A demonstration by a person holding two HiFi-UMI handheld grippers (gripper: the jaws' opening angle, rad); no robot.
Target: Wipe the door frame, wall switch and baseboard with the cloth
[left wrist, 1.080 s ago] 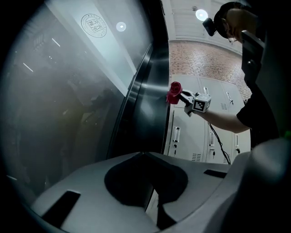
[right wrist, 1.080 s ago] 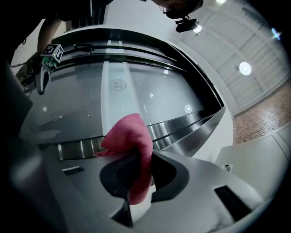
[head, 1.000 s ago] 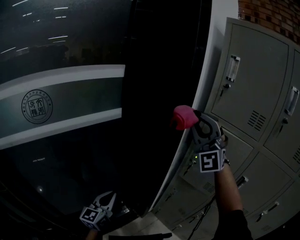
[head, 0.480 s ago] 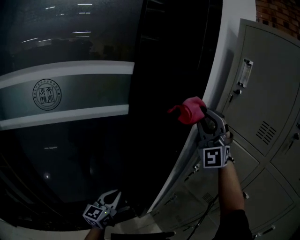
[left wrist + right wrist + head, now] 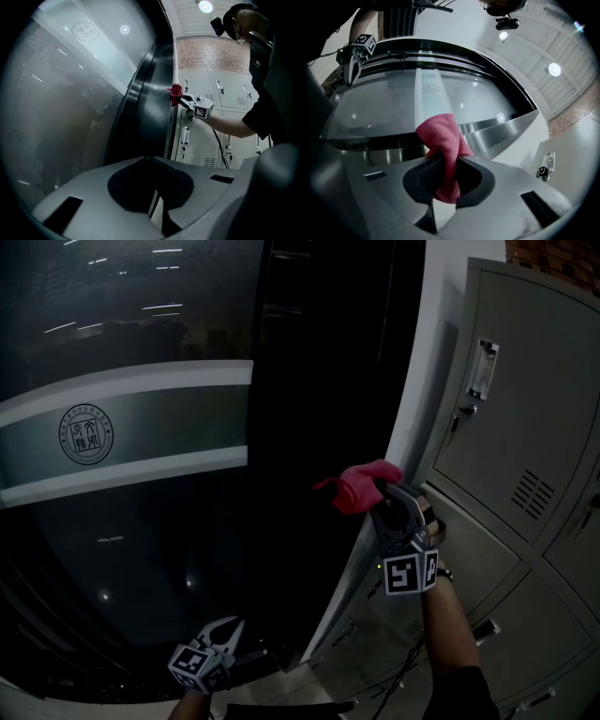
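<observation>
Cloth point(image 5: 361, 488) tip leftward toward door frame point(image 5: 328, 381)

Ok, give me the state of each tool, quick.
Left tool: closed, nothing in it.
Right tool: closed on the pink cloth.

Grey lockers point(image 5: 525, 456) stand beside dark glass point(image 5: 141, 549) with a round logo point(image 5: 86, 435). Red bricks point(image 5: 553, 251) show above.

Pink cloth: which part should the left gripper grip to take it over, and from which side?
Probably the loose bunched end of the pink cloth, which sticks out past the right gripper toward the door frame. Come from the door side, across the bunch; the other end is clamped.
</observation>
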